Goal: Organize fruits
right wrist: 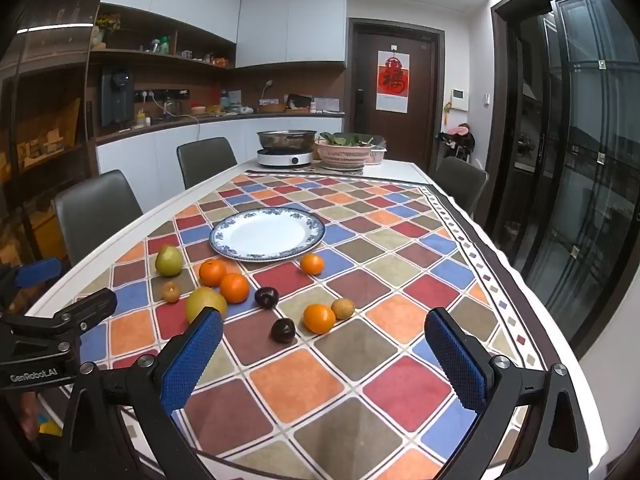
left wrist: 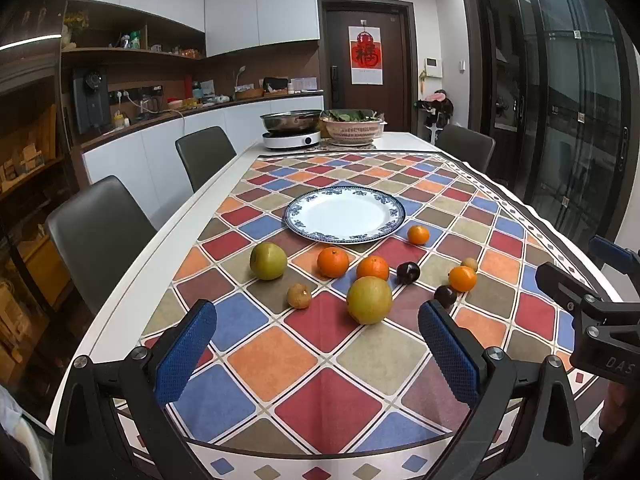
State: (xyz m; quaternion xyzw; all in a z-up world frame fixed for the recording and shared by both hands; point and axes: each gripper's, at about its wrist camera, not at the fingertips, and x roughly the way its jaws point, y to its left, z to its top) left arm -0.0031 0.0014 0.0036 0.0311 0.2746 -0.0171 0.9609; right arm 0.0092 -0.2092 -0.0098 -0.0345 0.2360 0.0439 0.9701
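Observation:
A white plate with a blue rim (left wrist: 296, 218) (right wrist: 224, 236) lies bare on the checked tablecloth. In front of it are scattered fruits: two yellow-green pears (left wrist: 268, 261) (left wrist: 369, 300), several oranges (left wrist: 333, 262) (right wrist: 319, 318), two dark plums (left wrist: 408, 273) (right wrist: 283, 330) and small brown fruits (left wrist: 299, 295) (right wrist: 343, 308). My left gripper (left wrist: 318, 354) hangs open over the cloth, short of the near pear. My right gripper (right wrist: 324, 360) is open too, with nothing between its blue pads (right wrist: 456, 360), short of a plum and an orange.
At the table's far end stand an induction cooker with a steel pan (left wrist: 292, 130) and a pink basket of greens (left wrist: 352, 126). Grey chairs (left wrist: 100, 232) line the left side, one (left wrist: 466, 148) the far right. Glass doors run along the right.

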